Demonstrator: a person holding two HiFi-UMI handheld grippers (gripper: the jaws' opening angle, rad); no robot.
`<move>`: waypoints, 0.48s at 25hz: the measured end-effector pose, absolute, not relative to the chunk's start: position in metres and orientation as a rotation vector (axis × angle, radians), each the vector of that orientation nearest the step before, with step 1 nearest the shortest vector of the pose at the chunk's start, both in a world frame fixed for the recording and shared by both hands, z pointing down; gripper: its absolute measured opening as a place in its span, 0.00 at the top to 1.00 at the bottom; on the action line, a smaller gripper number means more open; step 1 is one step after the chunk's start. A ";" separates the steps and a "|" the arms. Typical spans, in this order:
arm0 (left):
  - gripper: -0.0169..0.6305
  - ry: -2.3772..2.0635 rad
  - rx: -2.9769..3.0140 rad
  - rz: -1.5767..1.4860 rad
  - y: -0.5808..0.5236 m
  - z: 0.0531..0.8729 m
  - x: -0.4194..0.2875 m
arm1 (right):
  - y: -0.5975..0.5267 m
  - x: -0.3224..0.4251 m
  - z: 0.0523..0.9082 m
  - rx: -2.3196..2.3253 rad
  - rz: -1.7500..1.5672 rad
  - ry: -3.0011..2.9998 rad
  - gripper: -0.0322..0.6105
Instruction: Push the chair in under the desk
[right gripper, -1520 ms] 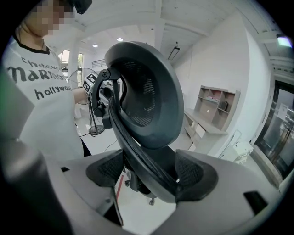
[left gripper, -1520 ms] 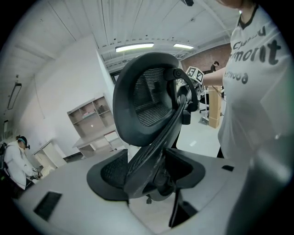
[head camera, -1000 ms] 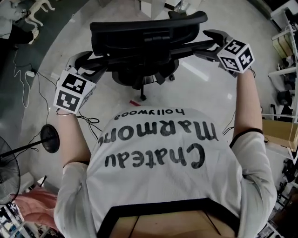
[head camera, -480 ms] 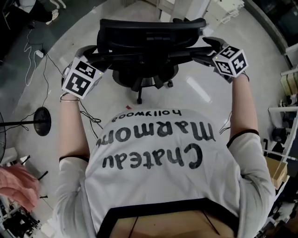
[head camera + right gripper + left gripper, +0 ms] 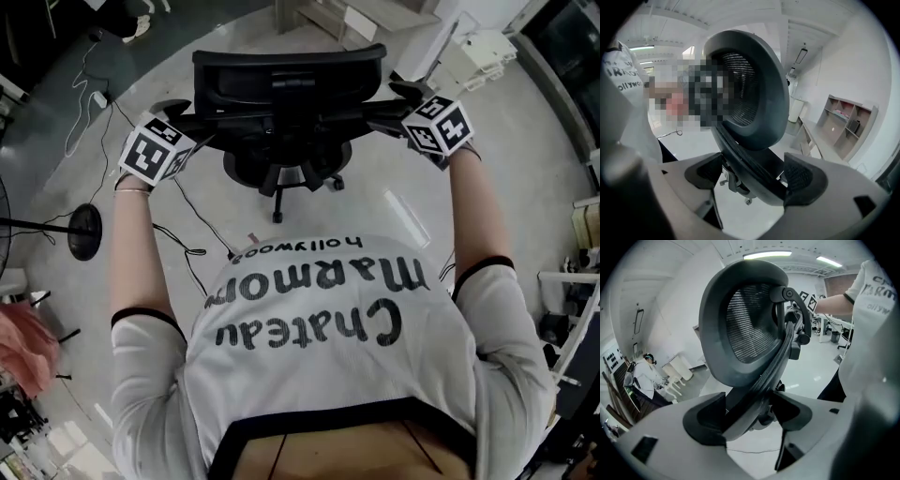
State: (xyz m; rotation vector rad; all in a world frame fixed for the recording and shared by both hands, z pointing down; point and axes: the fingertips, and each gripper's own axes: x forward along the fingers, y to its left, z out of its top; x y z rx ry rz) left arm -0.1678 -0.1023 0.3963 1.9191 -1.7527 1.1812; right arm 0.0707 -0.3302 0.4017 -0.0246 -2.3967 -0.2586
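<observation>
Okay, shirt [image 5: 319, 319] print reads "Chateau Marmont" with a smaller "hollywood", upside down in the head view. Both gripper cubes carry black-and-white square markers, and no other text is legible.

Versus a second ago:
- The chair [image 5: 289, 94] sits higher in the head view, nearer the pale furniture [image 5: 323, 14] at the top edge.
- Both arms reach further forward.
- The round stand base [image 5: 84, 230] has shifted up the frame.

The chair stands on the grey floor [image 5: 525, 159] straight ahead of the person, backrest toward them, between the two grippers and not yet under a desk.

The left hand-held gripper [image 5: 184, 116] has its jaws wide apart. The chair's back-frame bar [image 5: 757, 390] crosses slantwise between them and lies against one pad, with a gap at the other.

The right hand-held gripper [image 5: 398, 98] is the same: jaws apart, the bar touching one pad, floor and casters showing through the gap at the other. Neither is clamped.
</observation>
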 end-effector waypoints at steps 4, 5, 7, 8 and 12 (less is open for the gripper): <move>0.49 -1.736 1.865 1.156 -0.118 0.390 -0.214 | -0.357 0.017 0.397 -0.048 -0.310 -2.382 0.31; 0.49 -1.739 1.852 1.151 -0.120 0.389 -0.225 | -0.361 0.005 0.397 -0.040 -0.335 -2.369 0.31; 0.49 -1.738 1.828 1.138 -0.122 0.388 -0.244 | -0.368 -0.018 0.398 -0.019 -0.394 -2.328 0.31; 0.49 -1.733 1.820 1.131 -0.122 0.388 -0.253 | -0.370 -0.028 0.399 -0.013 -0.416 -2.307 0.31; 0.49 -1.723 1.818 1.121 -0.120 0.382 -0.267 | -0.370 -0.043 0.395 -0.014 -0.424 -2.280 0.31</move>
